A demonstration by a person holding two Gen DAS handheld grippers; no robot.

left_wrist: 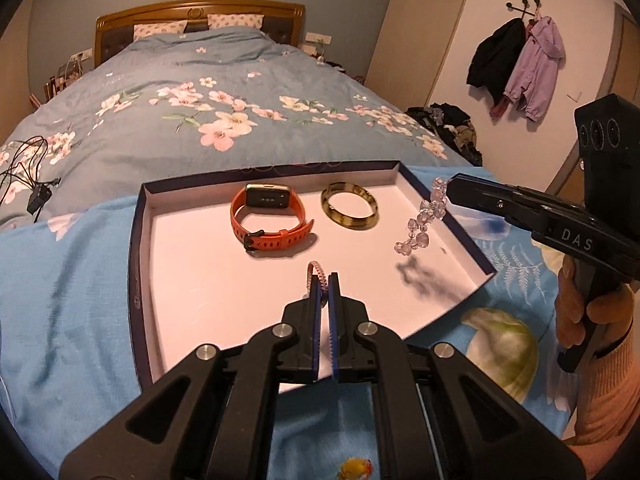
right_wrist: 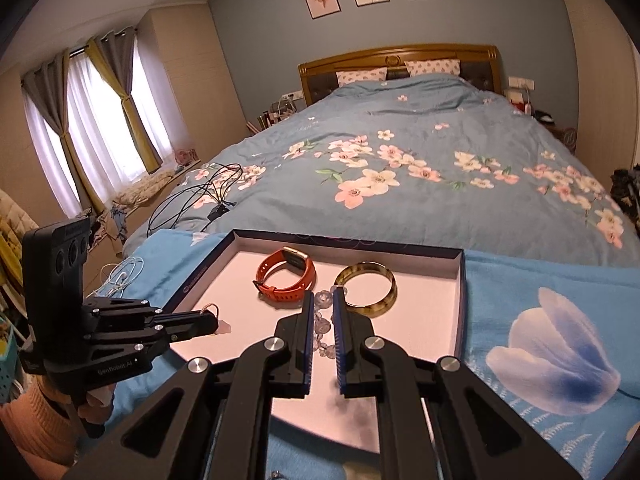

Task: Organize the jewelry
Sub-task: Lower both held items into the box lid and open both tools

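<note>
A shallow white tray with a navy rim (left_wrist: 138, 240) lies on a blue blanket on the bed. Inside it are an orange wristwatch (left_wrist: 268, 216) and a mottled yellow-brown bangle (left_wrist: 349, 211). My left gripper (left_wrist: 325, 280) hangs over the tray's near half, shut on a thin pink braided cord bracelet (left_wrist: 313, 274). My right gripper (left_wrist: 452, 184) comes in over the tray's right rim, shut on a string of clear beads (left_wrist: 422, 224) that dangles above the tray floor. The right wrist view shows the beads (right_wrist: 323, 322) between my right gripper's (right_wrist: 322, 296) pads, the watch (right_wrist: 286, 276) and bangle (right_wrist: 366, 288) beyond, and my left gripper (right_wrist: 214, 325) with the cord (right_wrist: 210, 309).
The floral duvet (left_wrist: 224, 112) stretches beyond the tray to a wooden headboard. Black cables (right_wrist: 200, 200) lie on the bed left of the tray and white earphones (right_wrist: 120, 276) by the bed's edge. A clothes pile (left_wrist: 452, 124) sits right of the bed.
</note>
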